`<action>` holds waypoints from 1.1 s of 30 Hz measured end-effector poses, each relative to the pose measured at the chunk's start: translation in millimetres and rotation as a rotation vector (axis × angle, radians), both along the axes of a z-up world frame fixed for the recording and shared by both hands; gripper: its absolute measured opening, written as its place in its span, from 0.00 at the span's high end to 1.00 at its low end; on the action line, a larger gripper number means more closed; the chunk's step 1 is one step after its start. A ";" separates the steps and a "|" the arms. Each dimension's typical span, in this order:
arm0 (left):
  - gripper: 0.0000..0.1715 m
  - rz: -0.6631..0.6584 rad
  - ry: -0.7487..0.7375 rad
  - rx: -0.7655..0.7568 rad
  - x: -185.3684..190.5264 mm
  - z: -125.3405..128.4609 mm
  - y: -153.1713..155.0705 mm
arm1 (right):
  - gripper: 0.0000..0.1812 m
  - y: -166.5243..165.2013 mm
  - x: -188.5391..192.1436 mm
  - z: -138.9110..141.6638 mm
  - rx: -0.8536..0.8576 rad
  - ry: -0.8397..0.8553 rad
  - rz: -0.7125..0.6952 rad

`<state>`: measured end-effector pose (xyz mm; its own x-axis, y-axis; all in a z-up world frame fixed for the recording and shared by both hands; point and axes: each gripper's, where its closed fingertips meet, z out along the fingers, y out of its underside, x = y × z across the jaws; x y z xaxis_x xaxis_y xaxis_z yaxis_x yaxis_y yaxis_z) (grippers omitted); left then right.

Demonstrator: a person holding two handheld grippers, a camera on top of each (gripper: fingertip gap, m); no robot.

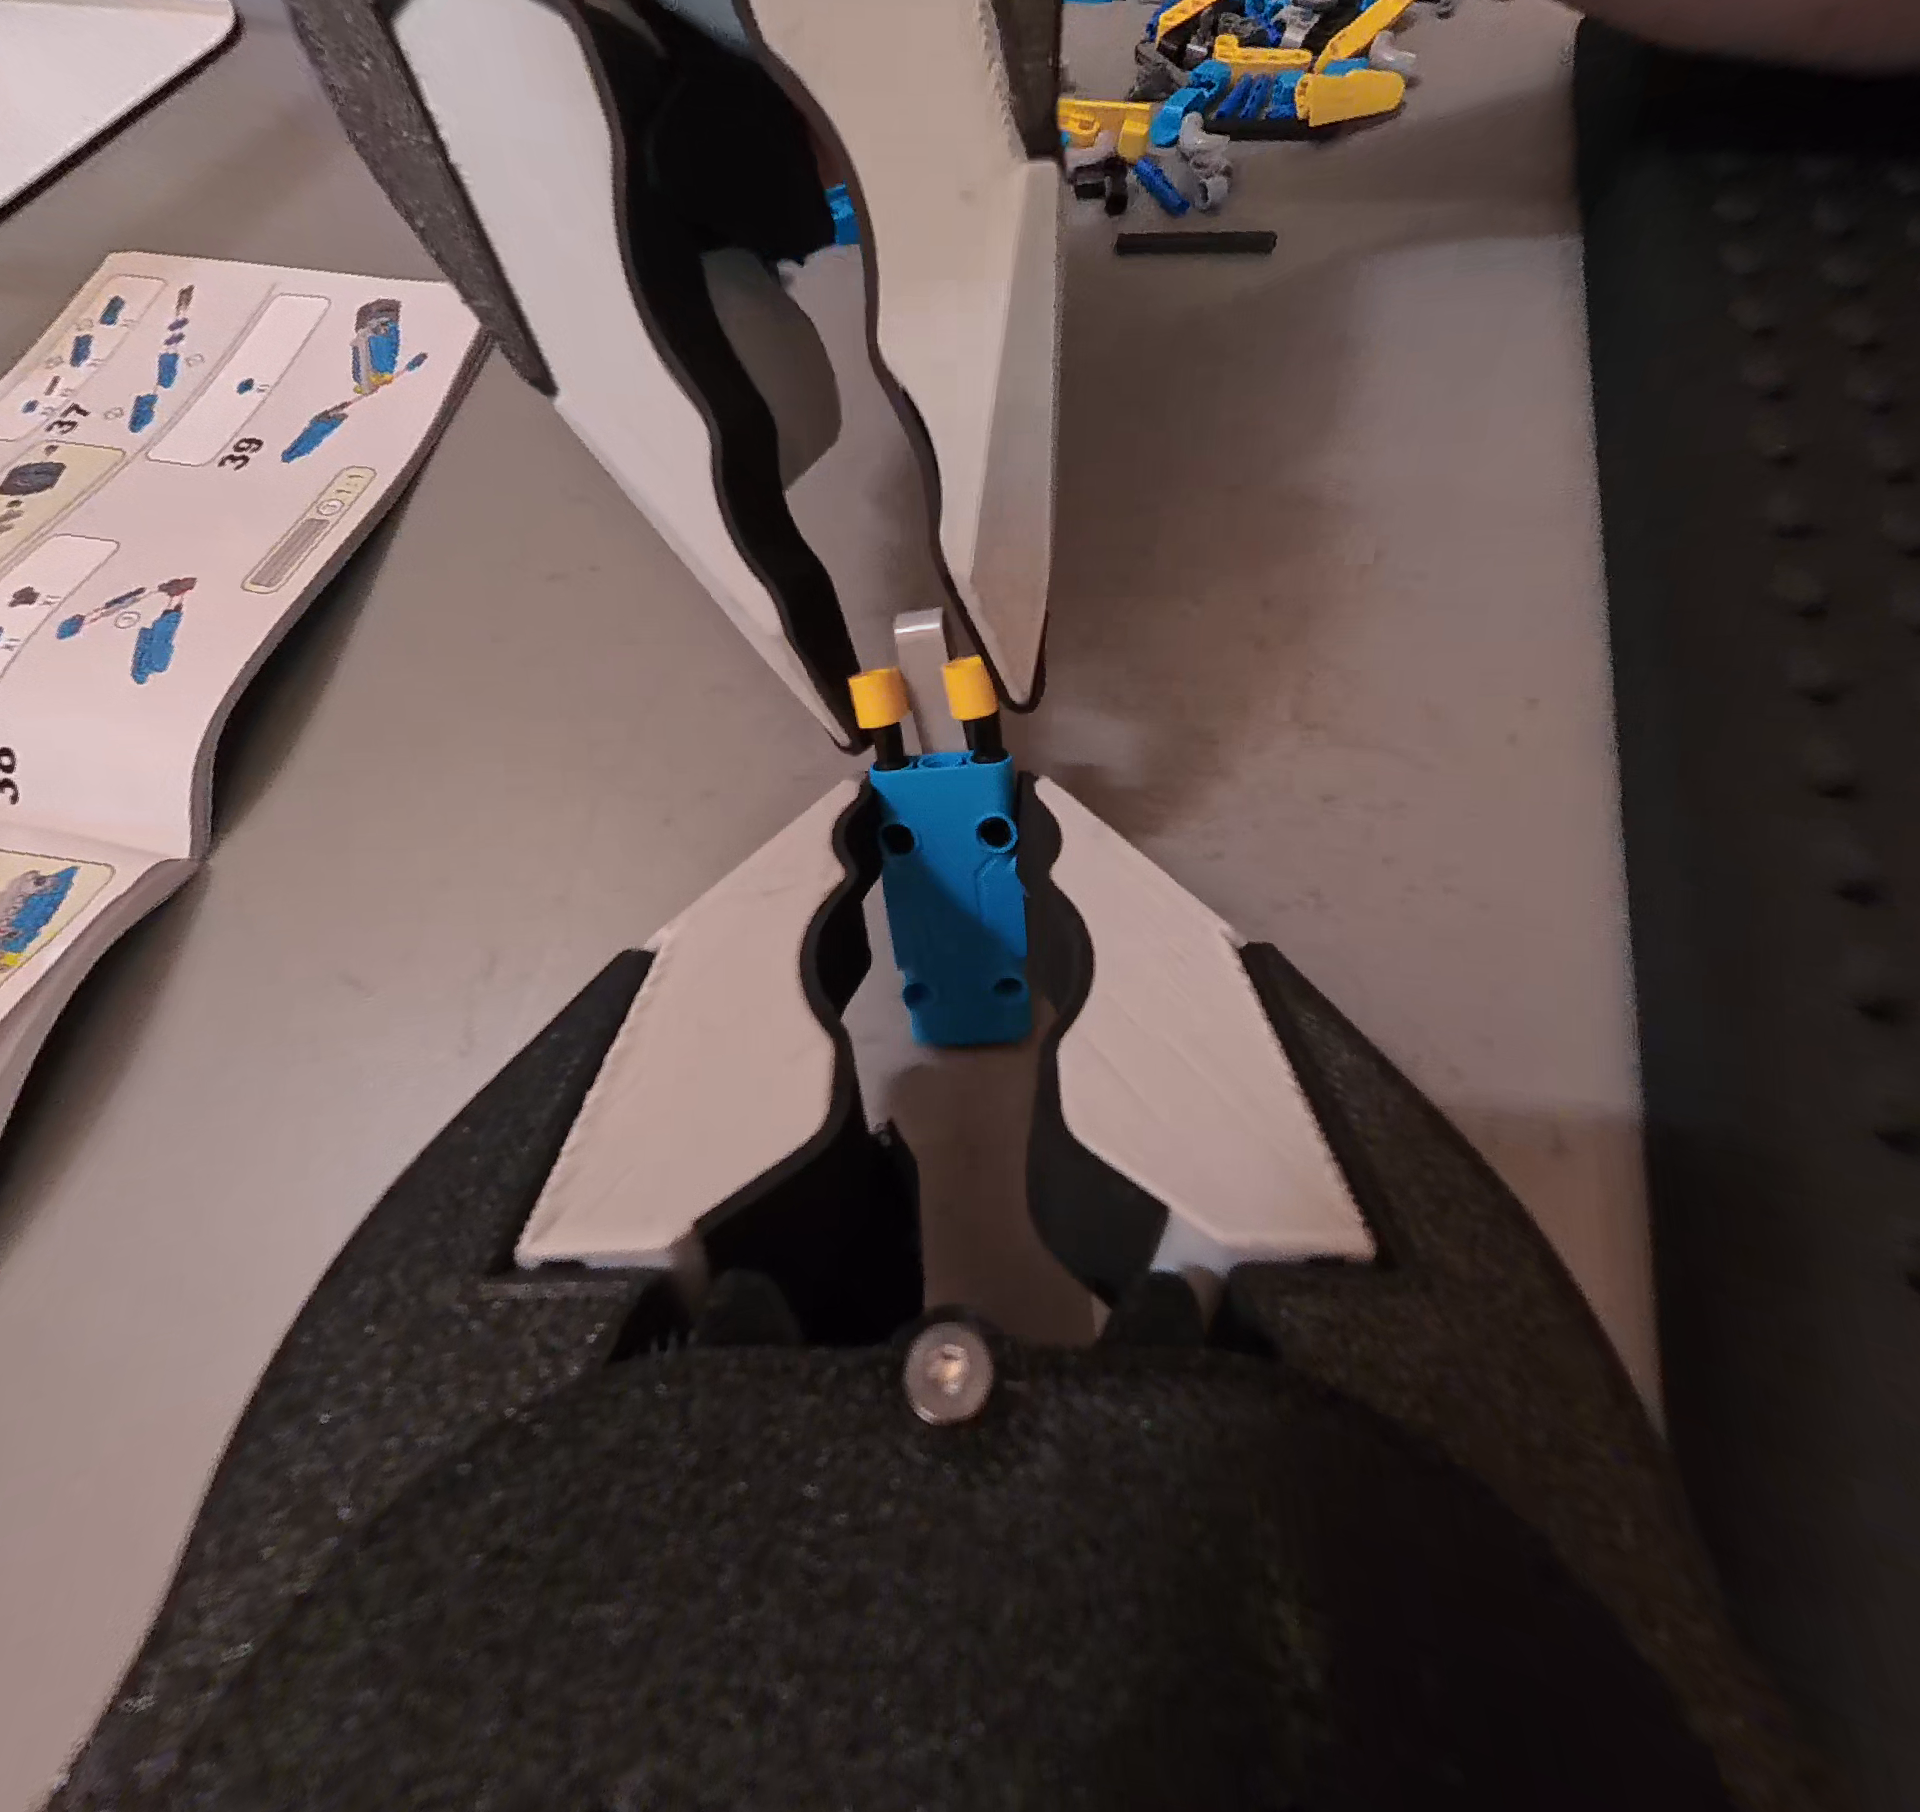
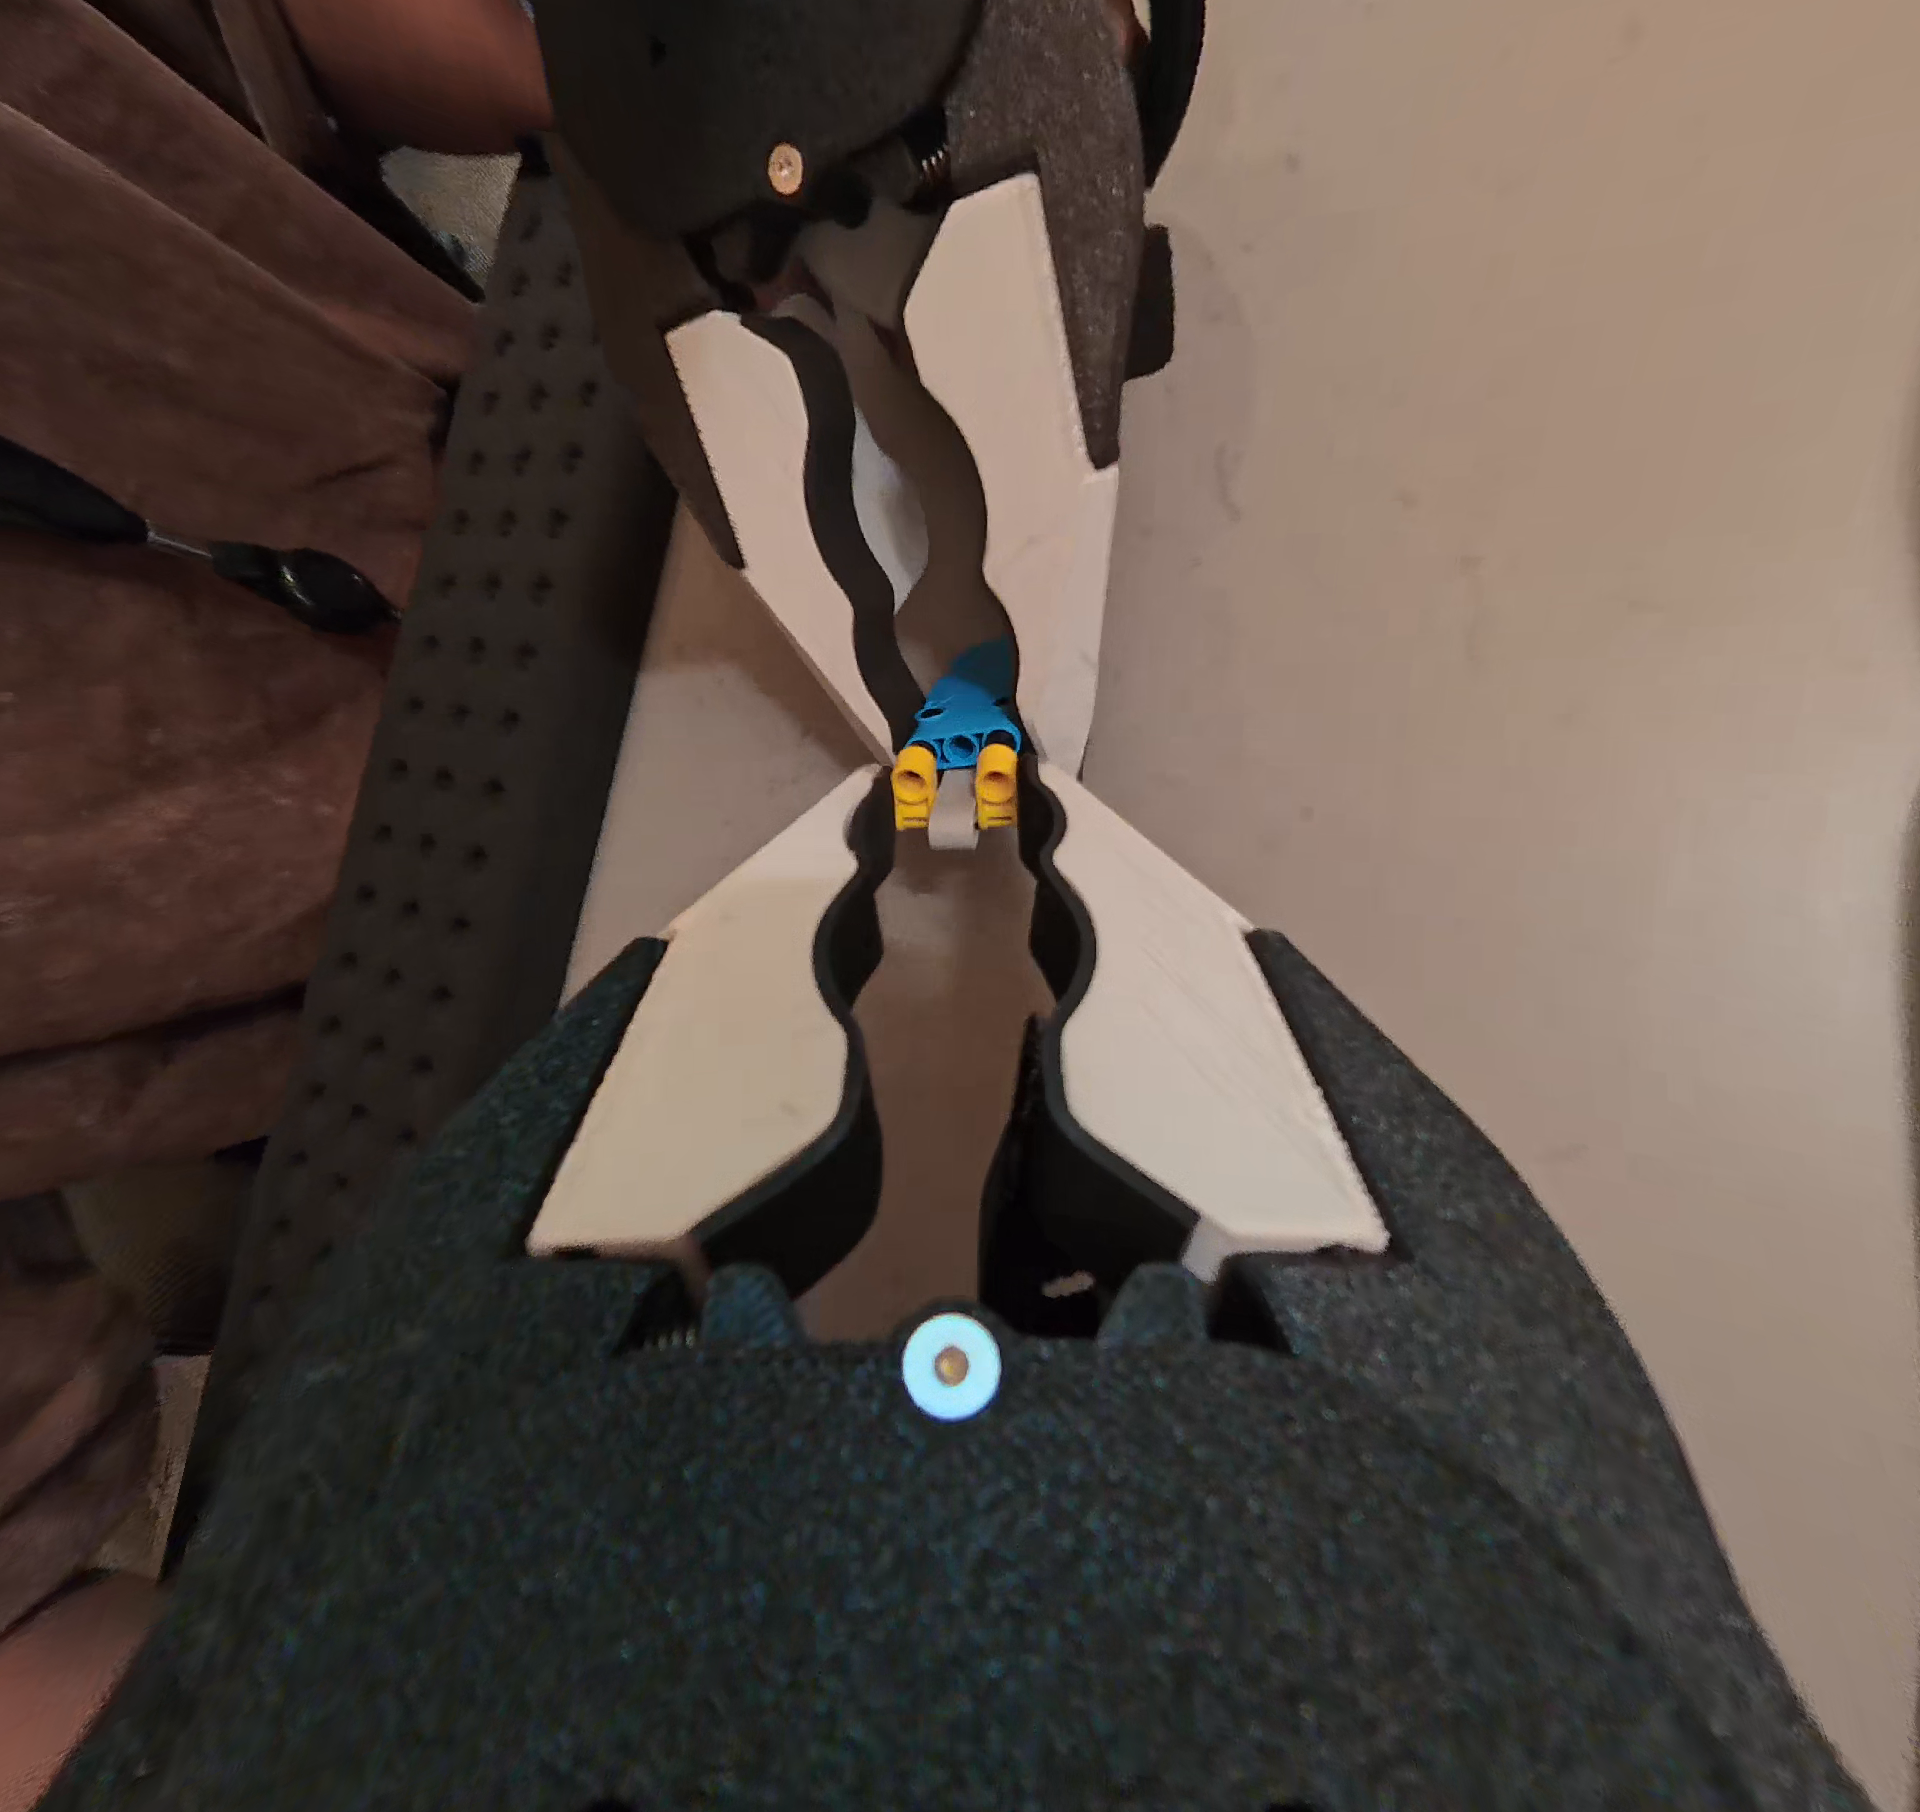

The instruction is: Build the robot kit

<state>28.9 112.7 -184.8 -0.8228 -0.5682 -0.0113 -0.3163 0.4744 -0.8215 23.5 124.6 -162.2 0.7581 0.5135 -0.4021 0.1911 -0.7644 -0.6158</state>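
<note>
The left tool [image 1: 943,806] is closed on a blue block [image 1: 954,915] whose long axis runs straight ahead along its fingers. Two yellow-capped pins [image 1: 964,690] jut from the block's far end toward the right tool [image 2: 961,796], which meets them tip to tip, nipping them and a grey piece [image 2: 954,832] above the worktop [image 1: 1299,619]; a booklet [image 1: 156,536] lies to the left

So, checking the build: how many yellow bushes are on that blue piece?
2: left yellow bush and right yellow bush, each on a black axle at the blue piece's far end. None seem hidden.
</note>
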 end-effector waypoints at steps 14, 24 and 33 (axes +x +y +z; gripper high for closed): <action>0.87 0.048 0.020 0.019 6.4 -4.3 4.0 | 0.87 2.5 5.0 -7.7 0.148 -0.004 -0.126; 0.87 0.039 -0.037 -0.064 6.0 12.5 -1.3 | 0.87 6.9 -2.6 14.1 0.204 0.049 -0.092; 0.87 0.037 -0.022 -0.057 7.0 10.0 -5.6 | 0.87 1.6 -1.1 9.1 -0.064 -0.281 -0.034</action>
<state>35.9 107.0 -174.8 -0.8013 -0.5982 0.0040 -0.3144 0.4154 -0.8536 22.4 126.2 -153.0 0.8606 0.4662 -0.2050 0.3209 -0.8090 -0.4926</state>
